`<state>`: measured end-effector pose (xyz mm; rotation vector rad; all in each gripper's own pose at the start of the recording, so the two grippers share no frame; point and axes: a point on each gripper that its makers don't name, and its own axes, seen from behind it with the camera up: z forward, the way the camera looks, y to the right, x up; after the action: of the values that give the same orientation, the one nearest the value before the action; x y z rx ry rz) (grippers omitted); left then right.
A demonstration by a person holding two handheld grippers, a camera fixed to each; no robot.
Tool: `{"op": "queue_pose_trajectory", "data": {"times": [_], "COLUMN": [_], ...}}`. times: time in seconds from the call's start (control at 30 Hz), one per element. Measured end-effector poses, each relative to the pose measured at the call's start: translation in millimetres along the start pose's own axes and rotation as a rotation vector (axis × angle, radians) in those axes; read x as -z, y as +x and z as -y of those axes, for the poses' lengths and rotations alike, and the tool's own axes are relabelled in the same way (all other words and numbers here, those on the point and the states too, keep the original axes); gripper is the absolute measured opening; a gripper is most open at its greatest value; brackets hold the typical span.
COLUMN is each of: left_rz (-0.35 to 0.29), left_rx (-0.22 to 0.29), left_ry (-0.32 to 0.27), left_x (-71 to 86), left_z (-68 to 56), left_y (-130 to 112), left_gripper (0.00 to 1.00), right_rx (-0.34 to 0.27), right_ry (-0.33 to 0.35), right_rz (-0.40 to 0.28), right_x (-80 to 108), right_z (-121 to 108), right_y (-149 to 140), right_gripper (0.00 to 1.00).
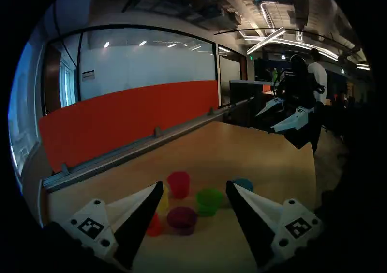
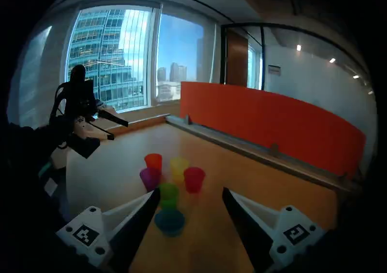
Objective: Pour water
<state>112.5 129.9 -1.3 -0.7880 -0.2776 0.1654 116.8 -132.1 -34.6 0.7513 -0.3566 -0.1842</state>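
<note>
The left gripper and right gripper stood spread before the cups (coded squares on their fingers); open table lay beyond.

Counter shows smooth pale wood with a soft sheen. On the counter, the cups look like translucent coloured plastic. The rail along the counter's far edge reads dull grey metal. Right gripper: matt white plastic.

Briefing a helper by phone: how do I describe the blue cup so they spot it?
On the wooden table beside the long orange partition stands a cluster of small coloured cups. The blue cup sits at the cluster's edge, next to the green cup; it is the only blue one.
</note>
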Motion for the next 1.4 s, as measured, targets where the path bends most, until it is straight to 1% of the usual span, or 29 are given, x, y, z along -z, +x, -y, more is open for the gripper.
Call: {"op": "queue_pose_trajectory", "data": {"times": [0.07,0.17,0.5,0.67,0.87,1.07,1.4], "left_rz": [0.01,0.019,0.044,0.066,0.083,0.095,0.112], "left_rx": [-0.005,-0.003,0.029,0.031,0.021,0.025,0.008], "left_ry": [-0.009,-0.016,-0.031,-0.043,-0.057,-0.069,-0.085], "left_x": [-3.4,-7.8,-15.9,-18.2,-20.3,-22.8,-29.5], "left_z": [-3.2,-4.9,-2.6,-8.7,-17.0,-21.7,-25.0], "left_y": [-5,-13,-34,-50,-65,-73,-74], "left_gripper": [0.97,0.97,0.97,0.97,0.97,0.97,0.97], "right_rx": [0.006,0.017,0.04,0.042,0.038,0.044,0.053], "right_ry": [0.0,-0.002,0.006,0.009,0.015,0.023,0.042], "right_rz": [0.01,0.024,0.075,0.092,0.115,0.136,0.166], "right_x": [-2.5,-6.7,-18.4,-23.8,-31.8,-39.3,-51.4], "right_z": [1,0,5,7,10,16,26], "right_y": [-5,-12,-35,-48,-63,-76,-97], "right_gripper": [0.99,0.99,1.0,1.0,1.0,0.99,0.99]}}
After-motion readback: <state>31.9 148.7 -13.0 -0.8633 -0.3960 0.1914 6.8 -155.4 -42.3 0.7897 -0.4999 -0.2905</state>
